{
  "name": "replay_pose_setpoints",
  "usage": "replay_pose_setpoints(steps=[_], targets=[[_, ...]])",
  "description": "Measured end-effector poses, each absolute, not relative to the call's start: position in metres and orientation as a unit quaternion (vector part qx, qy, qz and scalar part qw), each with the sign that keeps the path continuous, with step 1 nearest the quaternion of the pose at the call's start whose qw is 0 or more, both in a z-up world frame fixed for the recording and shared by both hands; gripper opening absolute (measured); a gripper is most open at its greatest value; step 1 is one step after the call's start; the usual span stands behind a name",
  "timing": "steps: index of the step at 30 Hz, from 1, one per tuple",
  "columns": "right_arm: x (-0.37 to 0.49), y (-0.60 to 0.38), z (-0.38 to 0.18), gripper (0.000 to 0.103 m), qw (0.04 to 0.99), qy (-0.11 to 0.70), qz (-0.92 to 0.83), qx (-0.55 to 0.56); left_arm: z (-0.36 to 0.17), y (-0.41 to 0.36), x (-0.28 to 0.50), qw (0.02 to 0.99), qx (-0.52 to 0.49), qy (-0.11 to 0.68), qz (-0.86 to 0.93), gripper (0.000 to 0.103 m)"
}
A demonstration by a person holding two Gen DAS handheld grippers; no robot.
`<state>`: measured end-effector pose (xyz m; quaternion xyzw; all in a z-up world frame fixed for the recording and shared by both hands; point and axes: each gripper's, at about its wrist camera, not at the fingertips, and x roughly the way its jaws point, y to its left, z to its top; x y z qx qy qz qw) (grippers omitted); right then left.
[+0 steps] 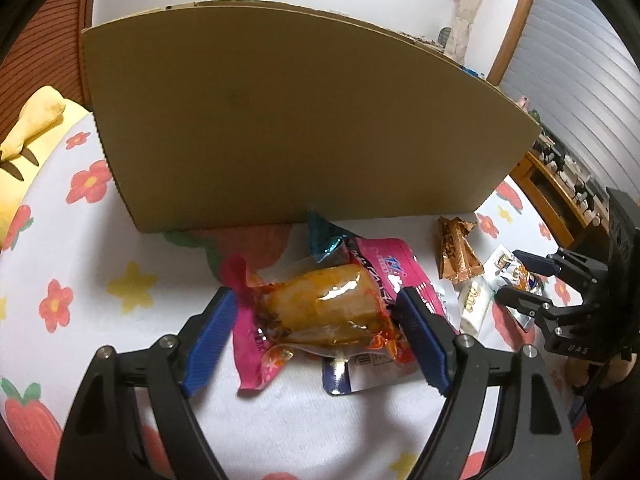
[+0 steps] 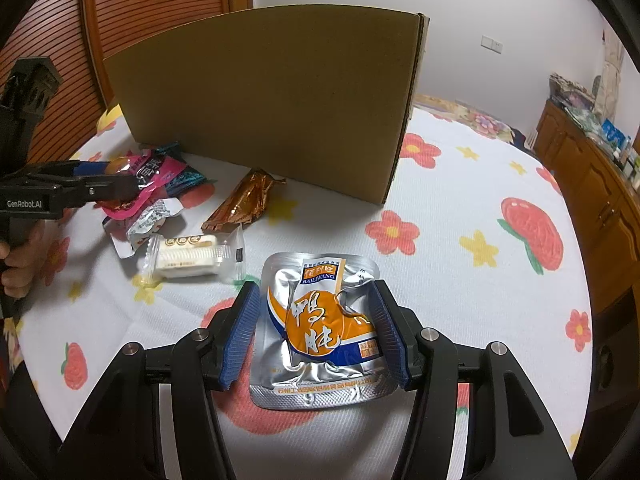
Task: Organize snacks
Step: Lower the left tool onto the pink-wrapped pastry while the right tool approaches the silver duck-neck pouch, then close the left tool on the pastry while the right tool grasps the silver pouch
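In the left wrist view my left gripper (image 1: 316,312) is open, its blue pads on either side of an orange clear-wrapped snack (image 1: 328,308) that lies on top of a pink packet (image 1: 384,268) and a silver one. In the right wrist view my right gripper (image 2: 316,328) is open around a silver and orange pouch (image 2: 324,332) lying flat on the cloth; the pads stand close to its edges. A tall cardboard box (image 2: 272,96) stands behind the snacks, and it also shows in the left wrist view (image 1: 280,120).
A brown foil wrapper (image 2: 248,200), a white wrapped biscuit pack (image 2: 192,256) and a teal packet (image 1: 324,236) lie on the flower-print cloth (image 2: 460,200). A wooden cabinet (image 2: 592,184) stands at the right. A yellow plush (image 1: 36,120) lies at the left.
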<state>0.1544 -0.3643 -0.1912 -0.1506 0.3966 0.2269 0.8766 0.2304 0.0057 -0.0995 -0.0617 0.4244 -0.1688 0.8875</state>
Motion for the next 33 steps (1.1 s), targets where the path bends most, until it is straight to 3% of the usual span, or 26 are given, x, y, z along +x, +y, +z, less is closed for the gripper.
replay_pose_setpoints(steps=[2,4,9,33], targets=[[0.154,-0.364,-0.191,0.058,0.877,0.397,0.227,-0.151,-0.099,0.005,0.229,0.888,-0.058,0.421,-0.174,0.078],[0.154,-0.364,-0.191,0.058,0.877,0.397,0.227,-0.151,-0.096,0.002,0.226,0.891,-0.047,0.415,-0.178,0.068],[0.154,-0.364,-0.191,0.058,0.877,0.397,0.227,-0.151,-0.094,0.001,0.220,0.894,-0.038,0.411,-0.175,0.062],[0.155,-0.365,-0.191,0.058,0.877,0.397,0.227,-0.151,-0.061,0.010,0.163,0.921,-0.020,0.355,-0.158,0.061]])
